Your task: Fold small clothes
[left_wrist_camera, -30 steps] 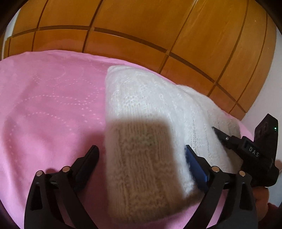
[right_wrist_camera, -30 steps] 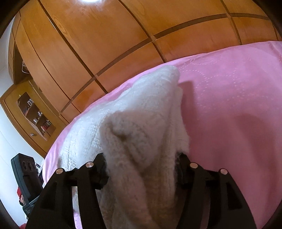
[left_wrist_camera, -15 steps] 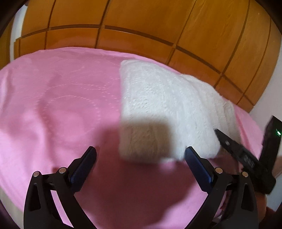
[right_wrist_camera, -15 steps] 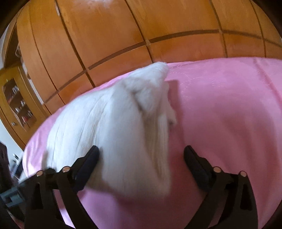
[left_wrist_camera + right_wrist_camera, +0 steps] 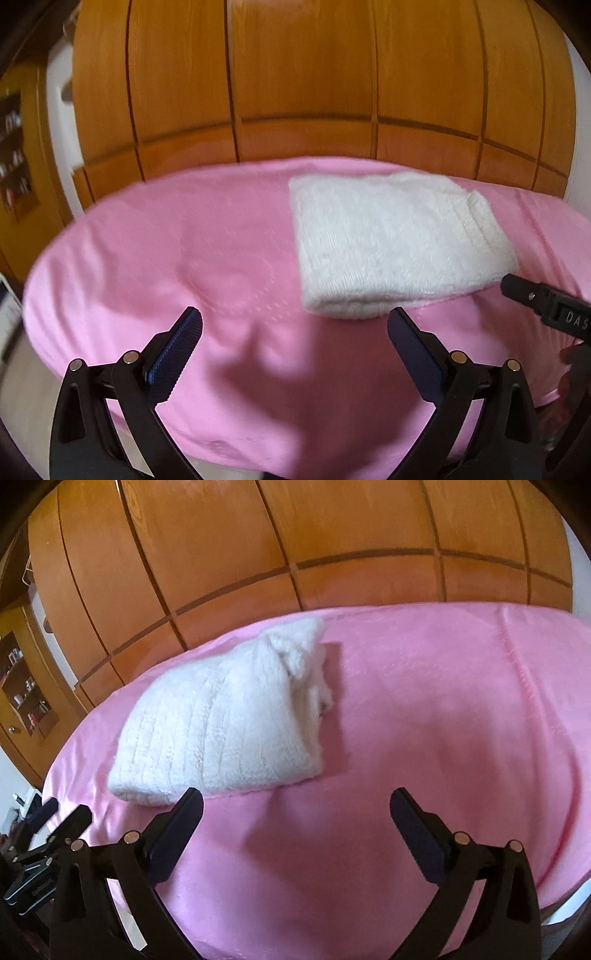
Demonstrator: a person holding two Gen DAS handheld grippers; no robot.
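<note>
A white knitted garment lies folded into a thick rectangle on the pink blanket. It also shows in the right wrist view, with a fluffy corner sticking up at its far end. My left gripper is open and empty, held back from the garment's near edge. My right gripper is open and empty, just right of the garment's near corner. The right gripper's body shows at the right edge of the left wrist view.
A wooden panelled wardrobe runs behind the bed. A wooden cabinet with small items stands at the left. The pink blanket spreads wide to the right of the garment. The bed's near edge drops away below both grippers.
My right gripper let go of the garment and opened. Both grippers pulled back and up from it. The garment now lies flat and folded on the blanket.
</note>
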